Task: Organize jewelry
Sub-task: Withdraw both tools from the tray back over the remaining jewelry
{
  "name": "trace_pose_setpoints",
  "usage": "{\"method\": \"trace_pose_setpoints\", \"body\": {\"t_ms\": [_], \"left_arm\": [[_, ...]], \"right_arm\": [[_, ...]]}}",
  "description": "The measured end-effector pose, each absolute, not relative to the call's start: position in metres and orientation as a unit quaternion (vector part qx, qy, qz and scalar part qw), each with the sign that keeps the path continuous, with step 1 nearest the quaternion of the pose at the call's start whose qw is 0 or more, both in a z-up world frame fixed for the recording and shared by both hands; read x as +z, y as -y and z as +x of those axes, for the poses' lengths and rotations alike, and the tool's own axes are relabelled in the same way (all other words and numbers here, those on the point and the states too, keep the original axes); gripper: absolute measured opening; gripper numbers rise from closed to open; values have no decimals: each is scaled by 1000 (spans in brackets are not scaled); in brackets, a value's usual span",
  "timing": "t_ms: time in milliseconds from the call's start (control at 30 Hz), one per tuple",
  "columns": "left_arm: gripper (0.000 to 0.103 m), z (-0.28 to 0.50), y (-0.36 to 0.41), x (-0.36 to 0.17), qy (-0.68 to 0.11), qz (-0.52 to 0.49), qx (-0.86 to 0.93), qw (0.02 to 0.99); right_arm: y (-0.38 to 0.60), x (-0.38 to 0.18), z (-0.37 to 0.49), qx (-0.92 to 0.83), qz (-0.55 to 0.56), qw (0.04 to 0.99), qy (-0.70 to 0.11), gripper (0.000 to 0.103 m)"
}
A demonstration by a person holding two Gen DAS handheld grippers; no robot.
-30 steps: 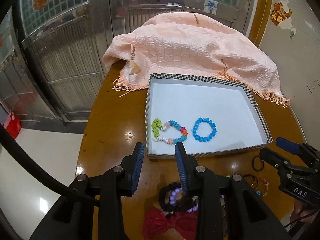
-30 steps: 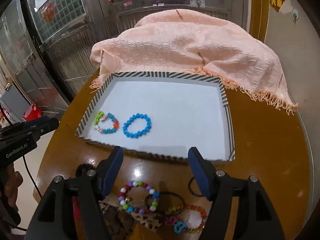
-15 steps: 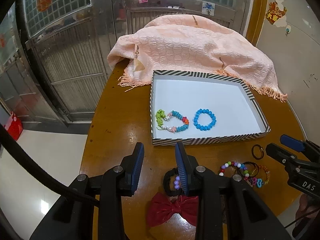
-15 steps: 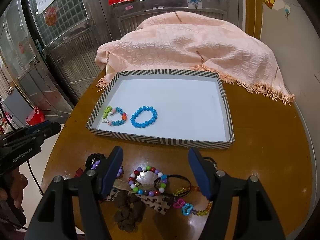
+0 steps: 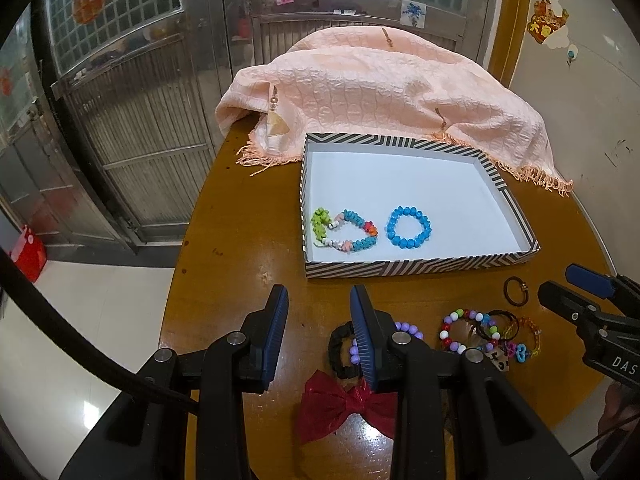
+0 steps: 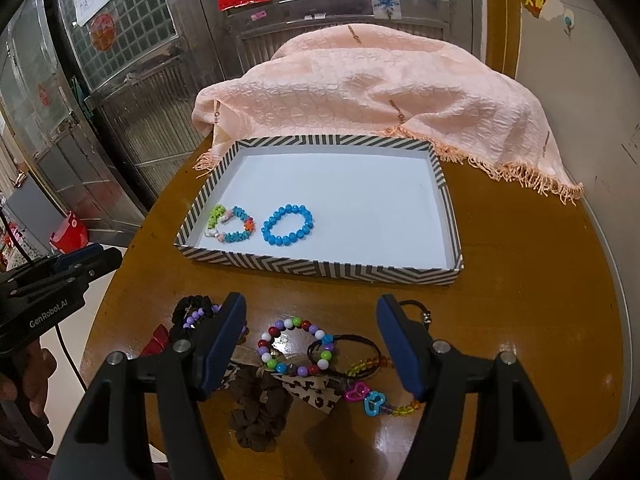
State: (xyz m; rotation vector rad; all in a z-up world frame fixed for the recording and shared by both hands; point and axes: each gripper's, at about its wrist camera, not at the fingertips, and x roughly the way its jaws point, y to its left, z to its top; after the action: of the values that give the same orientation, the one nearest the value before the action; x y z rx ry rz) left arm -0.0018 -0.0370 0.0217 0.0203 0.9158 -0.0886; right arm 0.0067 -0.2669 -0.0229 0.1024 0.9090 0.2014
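Observation:
A striped tray [image 5: 416,270] [image 6: 320,268] on the round wooden table holds a blue bead bracelet [image 5: 408,227] [image 6: 287,225] and a multicolour charm bracelet [image 5: 344,230] [image 6: 231,224]. Loose jewelry lies in front of it: a multicolour bead bracelet [image 6: 296,346] [image 5: 460,330], a purple bead bracelet [image 5: 404,328] [image 6: 196,318], a butterfly charm bracelet [image 6: 368,396], and black hair ties [image 6: 348,350]. My left gripper [image 5: 319,320] is open and empty above the table's near edge. My right gripper [image 6: 311,340] is wide open and empty above the loose pile.
A peach fringed cloth [image 5: 380,88] [image 6: 380,84] is draped behind the tray. A red bow [image 5: 340,408], a brown scrunchie [image 6: 260,412], a leopard-print piece [image 6: 308,390] and a brown ring tie [image 5: 516,290] lie near the front edge. Metal doors stand behind the table.
Both grippers have pulled back and risen from the tray, so the loose jewelry pile shows more fully. Both stay open and empty.

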Motion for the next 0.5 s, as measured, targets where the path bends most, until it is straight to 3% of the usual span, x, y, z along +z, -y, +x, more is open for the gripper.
{"method": "trace_pose_setpoints", "body": {"t_ms": [500], "left_arm": [[25, 2, 38, 12, -455, 12, -45, 889]], "right_arm": [[267, -27, 10, 102, 49, 888, -446, 71]]}}
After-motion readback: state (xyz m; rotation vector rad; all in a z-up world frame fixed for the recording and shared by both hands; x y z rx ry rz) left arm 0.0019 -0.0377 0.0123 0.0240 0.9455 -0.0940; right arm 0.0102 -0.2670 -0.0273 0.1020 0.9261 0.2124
